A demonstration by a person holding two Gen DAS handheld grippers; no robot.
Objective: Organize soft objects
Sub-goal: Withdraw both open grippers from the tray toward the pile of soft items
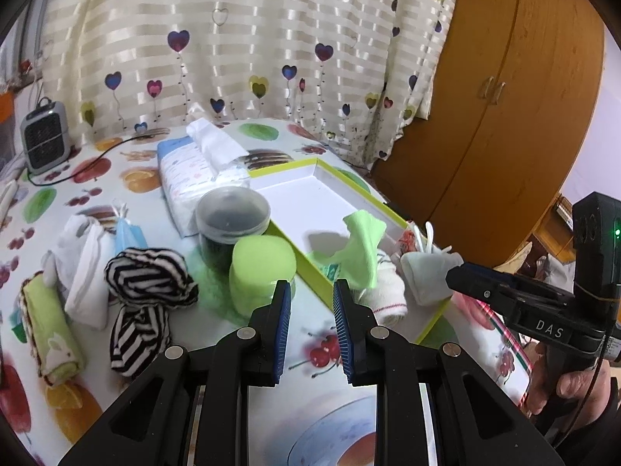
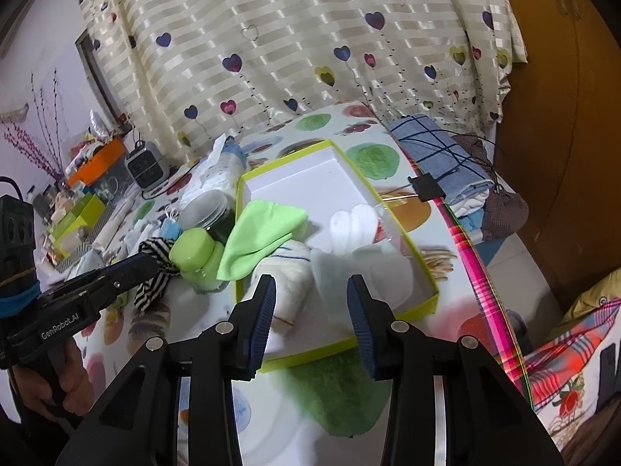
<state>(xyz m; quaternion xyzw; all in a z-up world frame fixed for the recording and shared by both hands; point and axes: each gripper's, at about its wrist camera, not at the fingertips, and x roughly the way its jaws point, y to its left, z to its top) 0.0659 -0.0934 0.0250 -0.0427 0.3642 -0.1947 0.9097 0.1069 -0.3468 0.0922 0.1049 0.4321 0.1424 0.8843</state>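
Observation:
A shallow white box with a lime-green rim [image 1: 295, 178] [image 2: 295, 178] lies on the fruit-print table. In it sit a crumpled green cloth [image 1: 363, 250] [image 2: 260, 235], a rolled white towel [image 1: 384, 291] [image 2: 289, 277] and folded white cloths [image 1: 427, 272] [image 2: 351, 225]. A striped black-and-white cloth [image 1: 147, 275] [image 2: 155, 260], white socks [image 1: 83, 268] and a green rolled towel [image 1: 50, 326] lie left of the box. My left gripper [image 1: 311, 291] is open and empty just in front of the box. My right gripper [image 2: 311, 291] is open and empty over the box's near end.
A green-lidded jar [image 1: 262, 272] [image 2: 194, 256] and a dark jar with a clear lid [image 1: 231, 221] stand beside the box. A tissue pack [image 1: 198, 171] lies behind them, a small heater [image 1: 44, 139] at far left. Folded blue cloth [image 2: 438, 155] lies at the table's right edge.

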